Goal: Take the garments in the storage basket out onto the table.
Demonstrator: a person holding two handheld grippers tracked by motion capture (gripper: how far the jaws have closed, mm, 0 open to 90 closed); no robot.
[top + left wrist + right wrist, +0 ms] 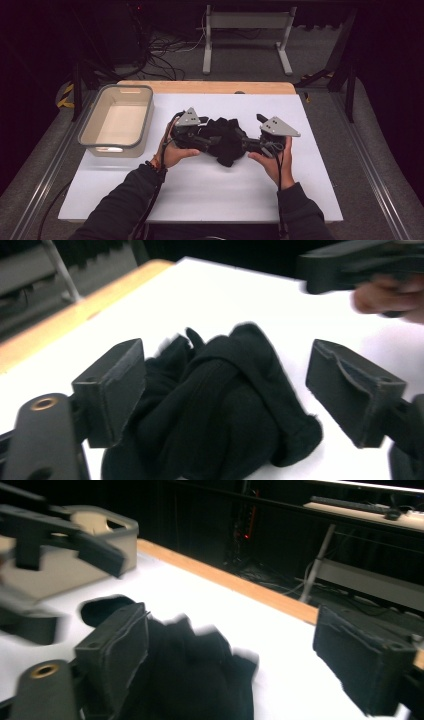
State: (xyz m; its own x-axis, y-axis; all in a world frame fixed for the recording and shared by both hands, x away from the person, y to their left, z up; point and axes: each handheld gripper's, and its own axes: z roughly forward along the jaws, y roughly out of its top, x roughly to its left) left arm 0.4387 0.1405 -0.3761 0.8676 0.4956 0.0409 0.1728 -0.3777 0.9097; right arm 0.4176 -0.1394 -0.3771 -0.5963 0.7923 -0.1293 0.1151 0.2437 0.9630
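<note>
High view: a person's two hands reach in over a white table (200, 185), each holding a gripper. The left gripper (192, 131) and right gripper (260, 137) face each other across a crumpled black cloth (225, 140), which lies near the middle of the table. A beige bin (119, 120) stands at the table's left side, well apart from the cloth. A wooden edge (210, 87) runs along the far side of the table.

Left gripper view: the left gripper (225, 390) has its jaws spread wide, one on either side of the cloth (215, 410). The left jaw sits just beside the cloth's edge; whether it touches cannot be told. The right jaw stands clear of the cloth. The right gripper (350, 265) and its hand (385, 297) appear at upper right, blurred.

Right gripper view: the right gripper (230, 660) also has its jaws wide apart. The cloth (195, 675) lies against the left jaw, with the right jaw well apart from it. The left gripper (60, 540) appears blurred at left, in front of the bin (100, 535).
</note>
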